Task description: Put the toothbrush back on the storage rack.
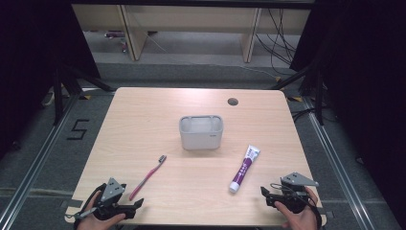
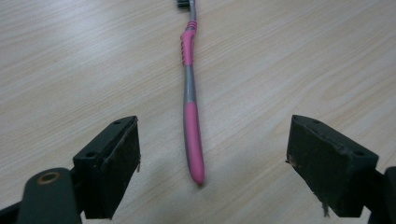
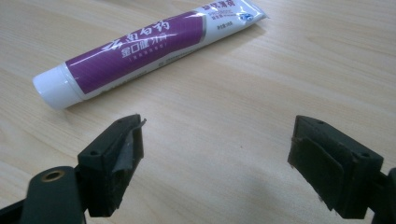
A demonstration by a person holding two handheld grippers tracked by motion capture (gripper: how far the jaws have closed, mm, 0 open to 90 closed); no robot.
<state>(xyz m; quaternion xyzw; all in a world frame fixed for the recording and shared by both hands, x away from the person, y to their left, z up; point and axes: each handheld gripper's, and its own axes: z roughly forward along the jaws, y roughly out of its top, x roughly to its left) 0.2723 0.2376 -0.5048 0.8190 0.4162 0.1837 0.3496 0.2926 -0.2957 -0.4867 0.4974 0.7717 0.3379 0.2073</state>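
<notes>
A pink and grey toothbrush (image 1: 148, 177) lies on the wooden table (image 1: 143, 120), left of centre, bristle end pointing away. In the left gripper view the toothbrush (image 2: 191, 107) runs straight ahead, its handle tip between the wide-apart jaws. My left gripper (image 1: 138, 205) rests open at the front left edge. A purple and white toothpaste tube (image 1: 243, 169) lies right of centre, cap toward the front. My right gripper (image 1: 265, 193) is open at the front right; the tube (image 3: 140, 46) lies ahead and left of its jaws. A grey rectangular holder (image 1: 201, 132) stands at the table's middle.
A round cable hole (image 1: 232, 101) sits near the table's far edge. Black stand legs and cables surround the table on the floor. A "5" mark (image 1: 77, 129) is taped on the floor at left.
</notes>
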